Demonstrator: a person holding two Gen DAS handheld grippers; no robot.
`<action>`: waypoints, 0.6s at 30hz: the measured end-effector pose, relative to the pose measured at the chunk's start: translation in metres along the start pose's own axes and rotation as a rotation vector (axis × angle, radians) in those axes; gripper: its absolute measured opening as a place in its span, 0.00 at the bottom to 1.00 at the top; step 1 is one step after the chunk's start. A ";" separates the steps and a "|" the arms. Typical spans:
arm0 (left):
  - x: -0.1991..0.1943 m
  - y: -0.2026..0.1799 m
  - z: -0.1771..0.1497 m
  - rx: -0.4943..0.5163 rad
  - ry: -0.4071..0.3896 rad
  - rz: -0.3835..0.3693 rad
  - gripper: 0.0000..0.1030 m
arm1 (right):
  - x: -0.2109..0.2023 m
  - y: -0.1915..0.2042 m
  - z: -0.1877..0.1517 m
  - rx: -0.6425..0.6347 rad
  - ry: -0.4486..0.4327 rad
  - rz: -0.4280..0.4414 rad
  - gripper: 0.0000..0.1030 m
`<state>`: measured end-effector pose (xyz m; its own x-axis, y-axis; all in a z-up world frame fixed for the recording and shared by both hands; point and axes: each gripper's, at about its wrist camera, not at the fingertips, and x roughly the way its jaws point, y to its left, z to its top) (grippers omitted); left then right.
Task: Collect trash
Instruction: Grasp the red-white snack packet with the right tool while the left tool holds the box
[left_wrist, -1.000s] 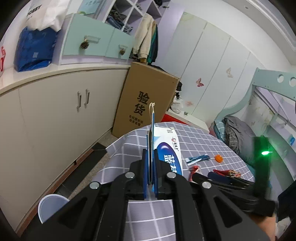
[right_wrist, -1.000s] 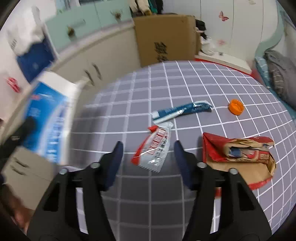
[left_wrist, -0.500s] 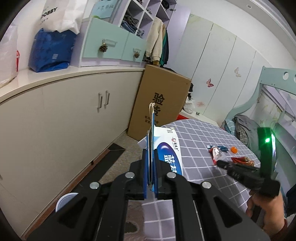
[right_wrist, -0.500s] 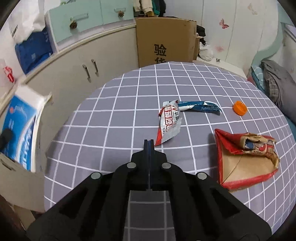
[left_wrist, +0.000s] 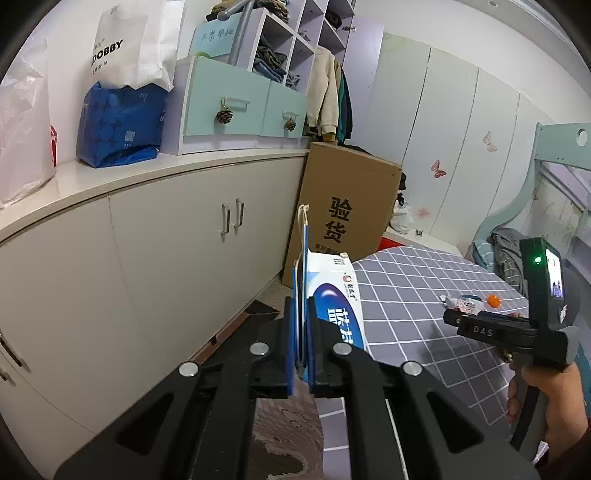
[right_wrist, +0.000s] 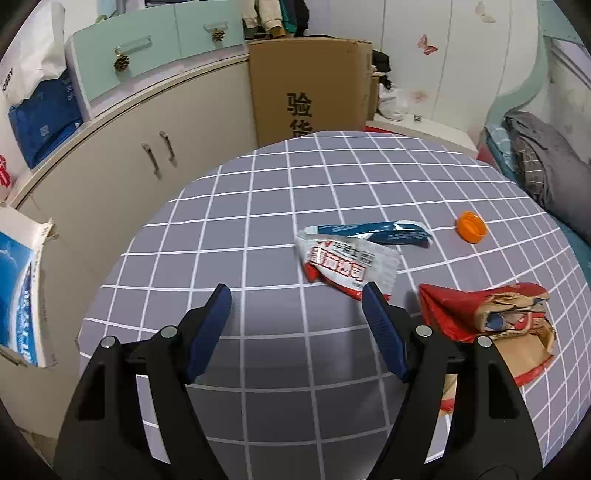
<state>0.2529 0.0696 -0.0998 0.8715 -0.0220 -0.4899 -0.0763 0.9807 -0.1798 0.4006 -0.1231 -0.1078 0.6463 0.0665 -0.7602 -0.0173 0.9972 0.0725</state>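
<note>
Checkered gray tablecloth (right_wrist: 258, 206) fills my right view. My right gripper (right_wrist: 297, 317) was pinched together half a second ago; now it is spread wide just short of the red-and-white snack wrapper (right_wrist: 347, 264), ready for a pick. My left gripper (left_wrist: 302, 347) still clamps the blue-and-white paper bag (left_wrist: 334, 295) beside the table.

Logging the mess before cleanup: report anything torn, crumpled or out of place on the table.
On the checked tablecloth, a red and brown paper bag lies crumpled and torn open near the right edge. A red and white wrapper overlaps a blue wrapper, and an orange bottle cap sits loose, with no bottle in view.
</note>
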 end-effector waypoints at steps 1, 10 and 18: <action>0.002 -0.001 0.000 0.004 0.003 0.004 0.04 | 0.001 0.000 0.000 0.000 0.004 0.018 0.70; 0.008 -0.007 -0.004 0.003 0.015 0.007 0.05 | 0.016 -0.006 0.005 -0.008 0.039 -0.008 0.27; 0.007 -0.007 -0.004 -0.004 0.022 0.001 0.05 | 0.009 -0.019 -0.002 -0.006 0.037 0.015 0.04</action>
<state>0.2579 0.0618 -0.1059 0.8608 -0.0253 -0.5084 -0.0789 0.9800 -0.1824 0.4052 -0.1410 -0.1178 0.6175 0.0829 -0.7822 -0.0317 0.9962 0.0805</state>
